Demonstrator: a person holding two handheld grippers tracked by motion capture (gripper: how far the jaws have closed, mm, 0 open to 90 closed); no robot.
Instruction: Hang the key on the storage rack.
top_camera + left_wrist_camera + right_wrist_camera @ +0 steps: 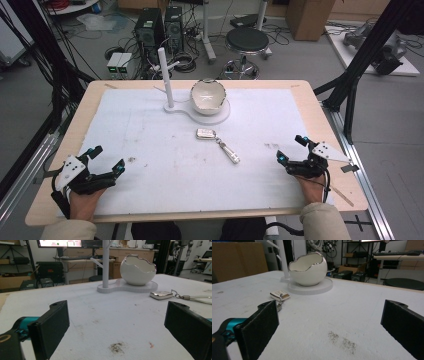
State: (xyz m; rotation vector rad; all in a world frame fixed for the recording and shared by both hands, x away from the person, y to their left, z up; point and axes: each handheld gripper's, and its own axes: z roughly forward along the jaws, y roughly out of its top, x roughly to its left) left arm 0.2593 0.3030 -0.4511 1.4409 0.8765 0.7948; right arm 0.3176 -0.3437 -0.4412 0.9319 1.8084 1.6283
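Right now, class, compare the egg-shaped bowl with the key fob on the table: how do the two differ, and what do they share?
The egg-shaped bowl is far larger than the key fob. The bowl is round with a jagged open rim; the fob is flat and rectangular. The bowl stands on the white stand beside a post; the fob lies straight on the white mat, with a key ring trailing from it. Both have a shiny, pale finish, and no gripper touches either.

My wooden table (320, 115) is covered with a white mat (150, 130). There's a dark smudge (132, 159) on the mat near its left front and some faint stains mid-mat. On the floor behind are a black round stool (246, 40), two black computer towers (149, 27) side by side, a cardboard box (310, 17), two small white boxes (118, 64) and loose cables. A black frame post (370, 50) slants at right. A monitor (60, 243) is lit on a far desk.
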